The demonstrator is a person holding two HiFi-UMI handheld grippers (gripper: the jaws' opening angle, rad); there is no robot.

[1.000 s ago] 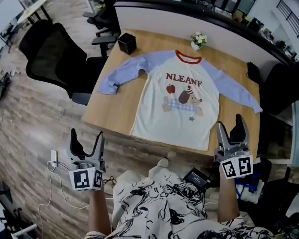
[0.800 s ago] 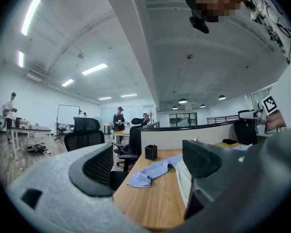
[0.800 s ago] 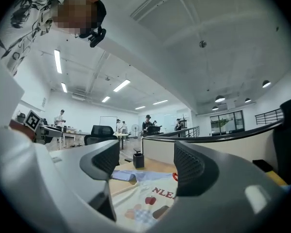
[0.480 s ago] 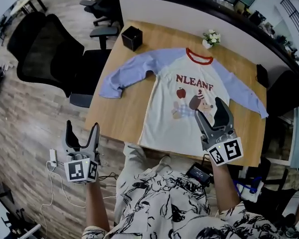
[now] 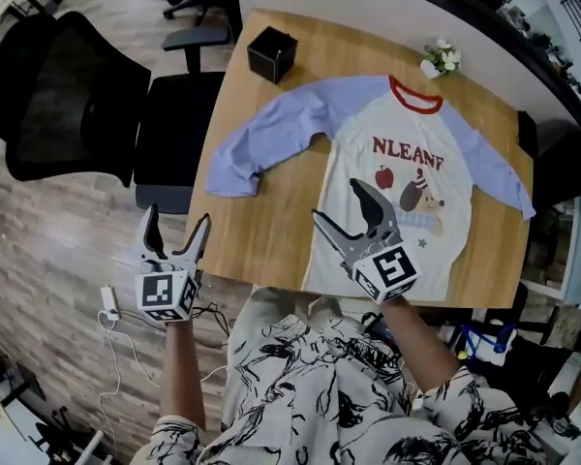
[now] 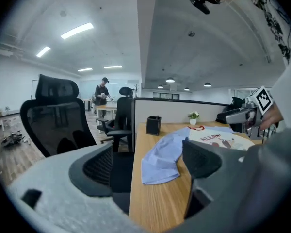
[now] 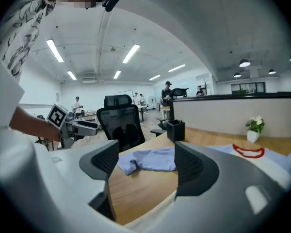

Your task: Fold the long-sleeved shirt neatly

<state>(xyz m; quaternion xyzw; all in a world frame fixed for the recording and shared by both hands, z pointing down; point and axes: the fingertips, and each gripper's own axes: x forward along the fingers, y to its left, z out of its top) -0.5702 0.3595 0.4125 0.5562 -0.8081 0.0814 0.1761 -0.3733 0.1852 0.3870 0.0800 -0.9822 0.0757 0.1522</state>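
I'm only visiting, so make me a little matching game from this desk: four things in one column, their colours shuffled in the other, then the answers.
Things:
1. small box
2. shirt collar
3. shirt sleeve
4. flowers

Colours:
A. white
B. black
C. lilac-blue
D. red

Pairs: 1-B; 2-D; 3-C; 4-A

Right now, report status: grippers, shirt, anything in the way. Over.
Left gripper open, empty, beside wooden table. Right gripper open, empty, over white, lilac-sleeved shirt, flat, unfolded. Black cube box, white flower pot: clear.
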